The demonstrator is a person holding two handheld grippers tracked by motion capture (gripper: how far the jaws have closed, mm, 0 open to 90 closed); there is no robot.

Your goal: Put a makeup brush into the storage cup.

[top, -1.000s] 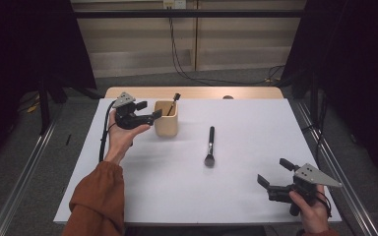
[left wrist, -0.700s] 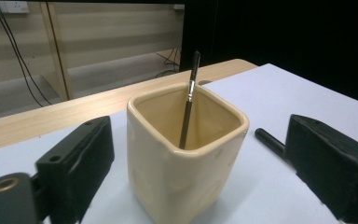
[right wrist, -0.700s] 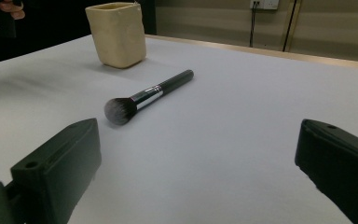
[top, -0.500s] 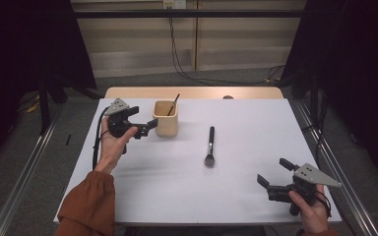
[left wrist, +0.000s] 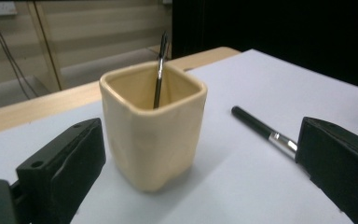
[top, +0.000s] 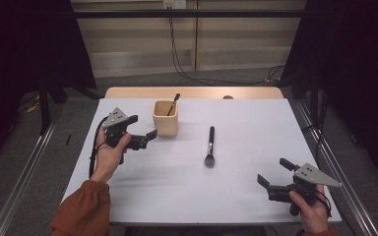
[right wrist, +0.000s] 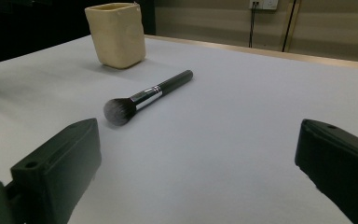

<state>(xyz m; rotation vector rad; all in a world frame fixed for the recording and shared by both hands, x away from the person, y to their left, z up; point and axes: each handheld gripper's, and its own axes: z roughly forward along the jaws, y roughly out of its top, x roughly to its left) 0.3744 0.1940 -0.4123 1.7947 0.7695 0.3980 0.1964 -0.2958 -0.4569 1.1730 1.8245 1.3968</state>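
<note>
The left gripper (top: 144, 130) sits left of centre in the high view, just beside the cream cup (top: 166, 118) but apart from it; its jaws have just been opening and now stand wide, with nothing pressed between the pads. In the left gripper view the cup (left wrist: 153, 135) stands upright ahead of the two black jaws, centred in the gap yet clear of both. A thin dark brush (top: 173, 104) leans inside the cup, its tip rising above the rim toward the upper middle of the frame. The judgement is that one brush has been placed in the cup and released, so the step in hand is the release and clearing of the left gripper. The large makeup brush (top: 209, 146) lies flat on the white table cover (top: 256, 123) near the centre of the high view, bristles toward the bottom of the frame, well apart from the cup. The right gripper (top: 273, 178) rests at the lower right, jaws wide and empty; in the right gripper view the large makeup brush (right wrist: 144, 97) lies ahead at centre left of the frame. The next move probably calls for a gripper to approach the black handle, close across it near the ferrule, lift it, tilt it upright and lower it into the cup opening without tipping the cup
</note>
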